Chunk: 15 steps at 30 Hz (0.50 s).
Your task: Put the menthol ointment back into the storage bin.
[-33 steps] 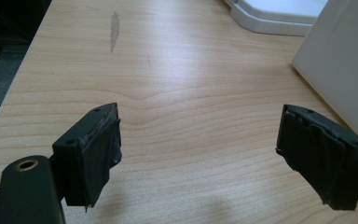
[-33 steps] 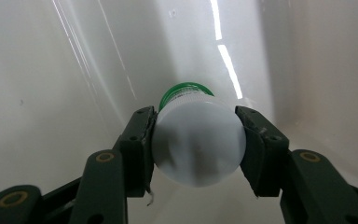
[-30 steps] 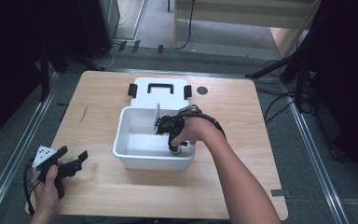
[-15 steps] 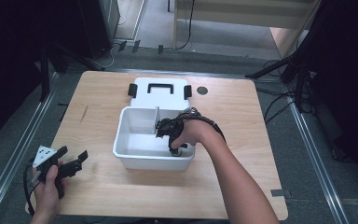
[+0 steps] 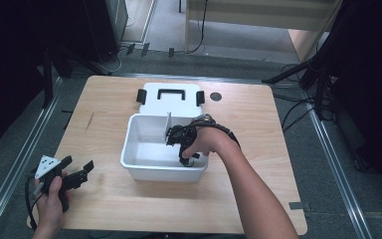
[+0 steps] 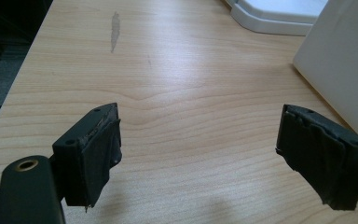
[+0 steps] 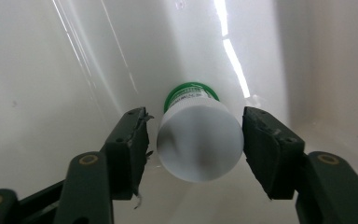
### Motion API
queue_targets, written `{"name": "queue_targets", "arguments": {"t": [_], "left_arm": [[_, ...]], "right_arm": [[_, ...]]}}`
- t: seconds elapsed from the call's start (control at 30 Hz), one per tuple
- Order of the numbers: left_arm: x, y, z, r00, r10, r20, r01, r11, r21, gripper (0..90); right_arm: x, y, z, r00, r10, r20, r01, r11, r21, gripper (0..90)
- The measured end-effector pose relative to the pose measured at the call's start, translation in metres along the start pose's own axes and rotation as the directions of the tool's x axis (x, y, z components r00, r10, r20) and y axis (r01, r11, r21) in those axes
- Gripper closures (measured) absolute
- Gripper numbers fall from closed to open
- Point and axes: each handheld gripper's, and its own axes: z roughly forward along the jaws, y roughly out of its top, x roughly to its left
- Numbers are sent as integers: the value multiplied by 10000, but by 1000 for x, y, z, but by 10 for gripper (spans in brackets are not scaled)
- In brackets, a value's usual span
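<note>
While the pale wooden table [image 5: 258, 129] fills the middle of the high view, with a fine straight grain and one dark streak toward its left side, a white plastic bin [image 5: 144, 169] stands at its centre; it is rectangular, with smooth glossy walls and a thin upright divider [image 5: 168, 127] inside. Just above the bin in the frame lies a flat white lid [image 5: 171, 102] with a black handle and two black clips at its sides. The right gripper [image 7: 195, 140] reaches down into the lower right part of the bin, and in the right gripper view its two black jaws stand on both sides of a small bottle [image 7: 199, 140]. This bottle is a round cylinder of matt white plastic with a green band and a label at its far end. Its flat white end faces the camera, so its long axis runs away from the camera, along the jaws and toward the bin's shiny wall. The jaws are partly open, very near to the bottle's sides, but I cannot tell whether they touch it. At the lower left of the high view the left gripper [image 6: 198, 149] is held over bare wood, its jaws wide apart and holding nothing.
</note>
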Motion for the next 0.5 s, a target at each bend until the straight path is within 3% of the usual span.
{"name": "queue_targets", "arguments": {"t": [0.33, 0.5], "left_arm": [[0, 0, 0, 10000, -46, 11, 46, 10000, -22, 144], [0, 0, 0, 10000, -26, 3, 26, 10000, 0, 144]], "right_arm": [[3, -6, -29, 9999, 97, -88, -99, 9998, -164, 270], [2, -11, -47, 9997, 107, 202, -103, 9997, -234, 249]]}}
